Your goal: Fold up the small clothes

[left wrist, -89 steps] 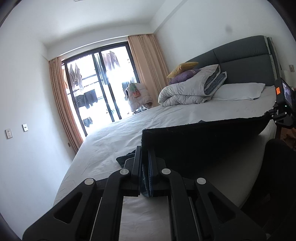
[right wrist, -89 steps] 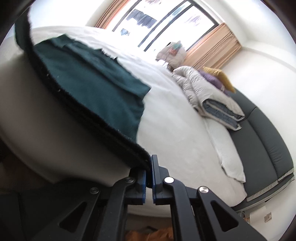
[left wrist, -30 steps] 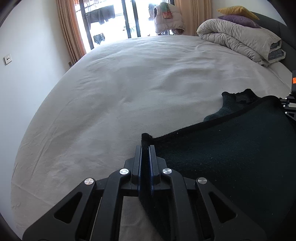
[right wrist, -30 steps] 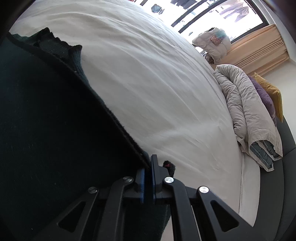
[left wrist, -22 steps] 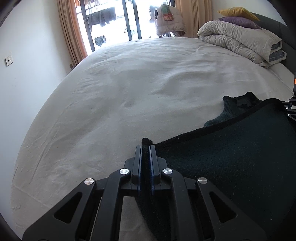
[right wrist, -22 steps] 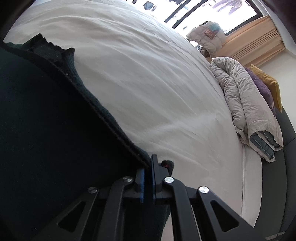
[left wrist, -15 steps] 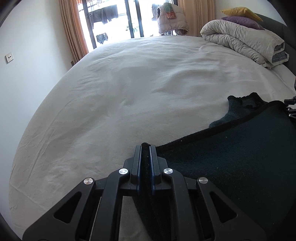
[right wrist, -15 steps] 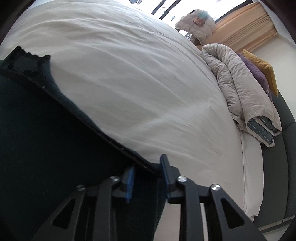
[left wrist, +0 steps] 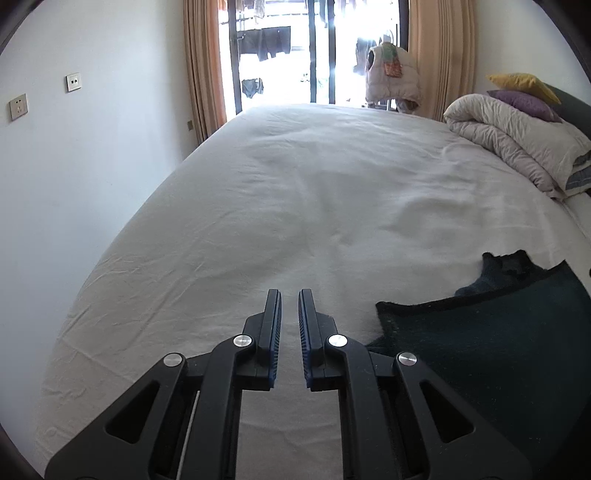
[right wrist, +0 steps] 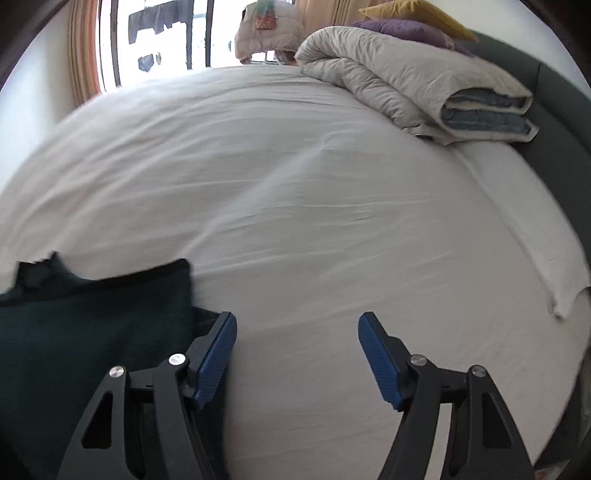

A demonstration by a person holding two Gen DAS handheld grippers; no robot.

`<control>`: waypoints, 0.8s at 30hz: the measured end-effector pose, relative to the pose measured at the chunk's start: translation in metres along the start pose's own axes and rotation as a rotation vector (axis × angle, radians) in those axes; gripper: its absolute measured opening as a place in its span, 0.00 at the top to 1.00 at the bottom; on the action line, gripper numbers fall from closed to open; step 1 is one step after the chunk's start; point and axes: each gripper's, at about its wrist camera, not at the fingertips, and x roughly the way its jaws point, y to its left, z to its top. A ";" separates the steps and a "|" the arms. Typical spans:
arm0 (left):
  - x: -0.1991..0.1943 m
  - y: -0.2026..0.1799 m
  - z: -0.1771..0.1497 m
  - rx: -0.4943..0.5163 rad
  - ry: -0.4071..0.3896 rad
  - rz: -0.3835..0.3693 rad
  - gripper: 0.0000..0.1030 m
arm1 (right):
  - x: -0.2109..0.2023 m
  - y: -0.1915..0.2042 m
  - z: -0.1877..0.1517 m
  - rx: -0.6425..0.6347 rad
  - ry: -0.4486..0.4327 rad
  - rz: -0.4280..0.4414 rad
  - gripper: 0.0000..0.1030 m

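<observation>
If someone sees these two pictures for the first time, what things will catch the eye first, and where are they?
First comes the dark green knitted garment, lying flat on the near edge of the white bed sheet, between the two grippers. Next is the folded grey duvet at the headboard end, with a yellow pillow and a purple pillow on top. Behind the bed, the bright balcony door shows hanging laundry.

Dark knit garment [left wrist: 480, 350] w/ fuzzy matt cloth, white bedsheet [left wrist: 314, 206] smooth creased cotton-like, quilted duvet [right wrist: 399, 81] matt fabric

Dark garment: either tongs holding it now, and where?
Nothing held. Left tongs and right tongs are empty; the dark garment lies free on the bed.
</observation>
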 end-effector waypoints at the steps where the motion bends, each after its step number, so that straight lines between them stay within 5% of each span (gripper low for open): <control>1: -0.009 -0.006 -0.001 0.012 -0.012 -0.026 0.91 | -0.004 0.002 -0.003 0.002 -0.012 0.067 0.31; 5: -0.039 -0.050 -0.017 0.136 -0.052 -0.085 0.91 | -0.010 0.022 -0.017 -0.010 -0.015 0.210 0.35; 8: -0.056 -0.066 -0.035 0.143 -0.060 -0.116 0.91 | -0.002 0.030 -0.023 -0.025 0.008 0.195 0.38; 17: -0.076 -0.003 -0.107 -0.238 -0.008 -0.119 0.91 | 0.018 0.038 -0.038 -0.045 0.079 0.215 0.65; 24: -0.079 0.002 -0.101 -0.230 -0.020 -0.139 0.91 | 0.016 0.041 -0.038 -0.081 0.074 0.170 0.79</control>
